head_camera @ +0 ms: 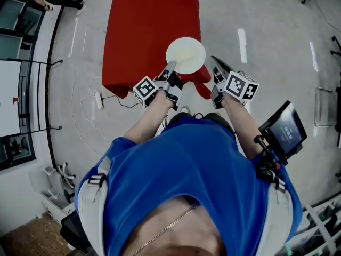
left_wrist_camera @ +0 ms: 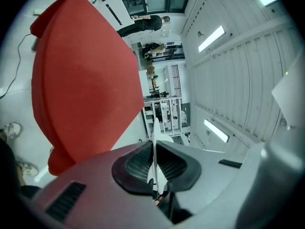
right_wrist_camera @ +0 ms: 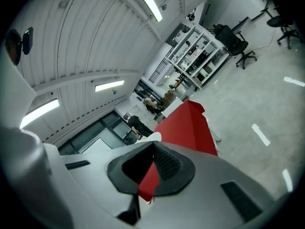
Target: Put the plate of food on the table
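A round, shallow white plate (head_camera: 185, 55) with a pale cream tint across its middle hangs at the 5 o'clock corner of the red cloth-covered surface (head_camera: 144, 31). Whether it rests there or is held just above cannot be told. The left gripper (head_camera: 170, 68) is clamped on its rim at the plate's 7 o'clock, and the thin white edge runs between the ribbed pads. The right gripper (head_camera: 213, 63) sits just beside the plate at 4 o'clock, its tips together and holding nothing.
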The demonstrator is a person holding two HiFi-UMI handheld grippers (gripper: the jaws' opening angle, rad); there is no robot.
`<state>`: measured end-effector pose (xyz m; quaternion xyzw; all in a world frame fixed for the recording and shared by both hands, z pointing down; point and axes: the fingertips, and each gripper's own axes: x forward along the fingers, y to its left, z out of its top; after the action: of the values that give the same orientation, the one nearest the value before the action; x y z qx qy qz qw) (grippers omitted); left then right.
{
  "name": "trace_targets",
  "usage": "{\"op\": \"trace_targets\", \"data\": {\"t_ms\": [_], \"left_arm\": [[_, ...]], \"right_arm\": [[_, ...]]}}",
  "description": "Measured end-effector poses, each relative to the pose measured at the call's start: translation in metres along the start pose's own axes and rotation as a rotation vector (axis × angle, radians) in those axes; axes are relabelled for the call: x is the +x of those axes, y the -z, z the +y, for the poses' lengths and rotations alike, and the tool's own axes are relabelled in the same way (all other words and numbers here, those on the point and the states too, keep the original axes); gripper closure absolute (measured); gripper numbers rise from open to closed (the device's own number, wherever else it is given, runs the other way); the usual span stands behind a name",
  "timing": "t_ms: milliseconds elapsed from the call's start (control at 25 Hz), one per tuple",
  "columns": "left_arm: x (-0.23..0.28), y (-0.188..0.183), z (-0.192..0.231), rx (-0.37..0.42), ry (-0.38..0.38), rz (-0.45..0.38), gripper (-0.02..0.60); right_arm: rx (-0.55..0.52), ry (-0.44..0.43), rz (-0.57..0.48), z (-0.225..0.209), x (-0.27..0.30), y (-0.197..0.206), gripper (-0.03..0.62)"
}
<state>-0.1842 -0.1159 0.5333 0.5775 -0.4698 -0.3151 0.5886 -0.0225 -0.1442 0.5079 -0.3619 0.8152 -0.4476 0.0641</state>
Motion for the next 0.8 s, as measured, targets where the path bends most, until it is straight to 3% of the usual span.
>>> {"op": "trace_targets", "data": {"t_ms": [320, 800], "left_arm": [[-0.014, -0.003, -0.001, -0.019, 0.009, -0.054, 0.565], [0.019, 0.001, -0.005, -0.006, 0.029, 0.02, 0.565]], "right_arm": [[-0.017, -0.032, 0.036, 0.011, 0.004, 0.006, 0.592], [-0.002, 0.027, -0.014, -0.008, 0.001, -0.01, 0.592]]}}
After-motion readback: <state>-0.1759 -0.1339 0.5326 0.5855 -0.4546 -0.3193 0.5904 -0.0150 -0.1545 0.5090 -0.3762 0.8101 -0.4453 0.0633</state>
